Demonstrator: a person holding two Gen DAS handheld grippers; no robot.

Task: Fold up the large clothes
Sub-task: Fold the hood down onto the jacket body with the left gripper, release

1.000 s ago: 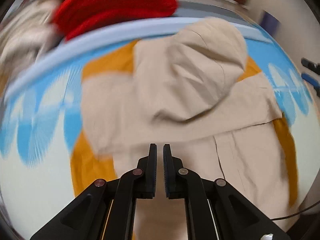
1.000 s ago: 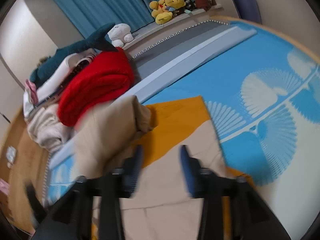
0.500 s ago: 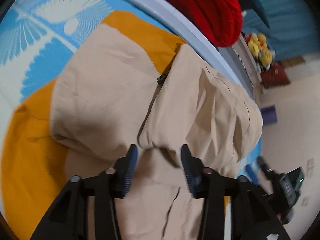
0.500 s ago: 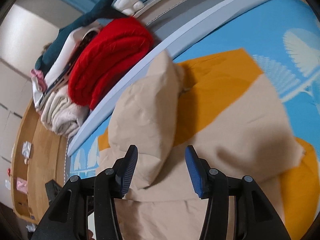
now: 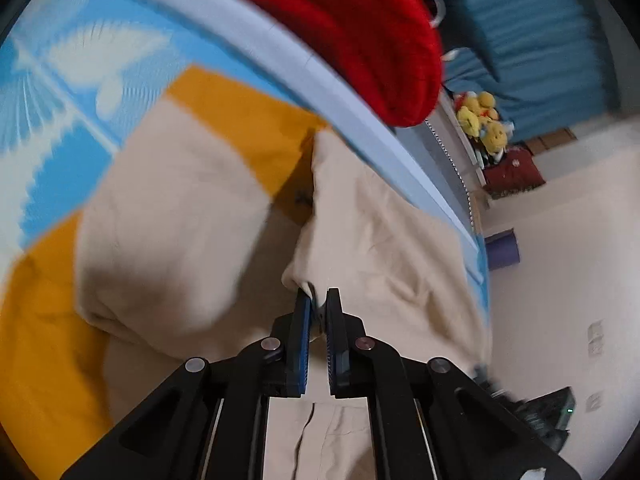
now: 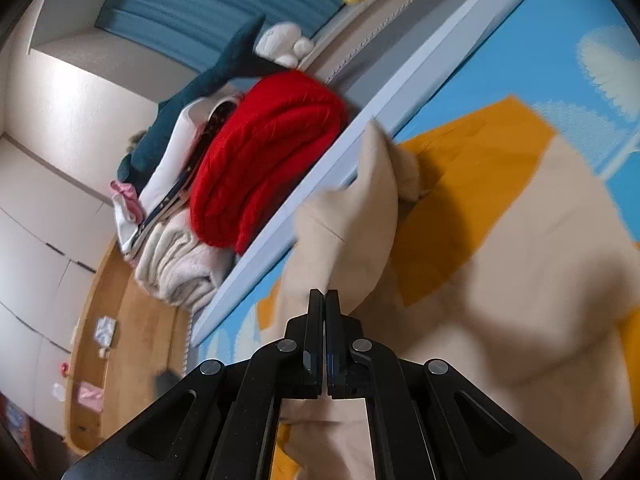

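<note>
A large beige hooded garment with orange panels (image 5: 180, 216) lies spread on a blue and white patterned mat (image 5: 72, 92). It also shows in the right wrist view (image 6: 520, 264). My left gripper (image 5: 318, 300) is shut on the near edge of the beige hood (image 5: 384, 236), which is lifted off the garment. My right gripper (image 6: 324, 300) is shut on the other side of the hood (image 6: 360, 208), which stands up in a raised fold.
A folded red blanket (image 6: 264, 160) and a stack of folded clothes (image 6: 176, 264) lie beyond the mat's pale border (image 6: 320, 176). Plush toys (image 5: 484, 120) and a blue curtain (image 5: 540, 52) stand at the back. Wooden floor (image 6: 116, 320) lies to the left.
Both grippers were open half a second ago. They have closed on the two sides of the hood and raised it.
</note>
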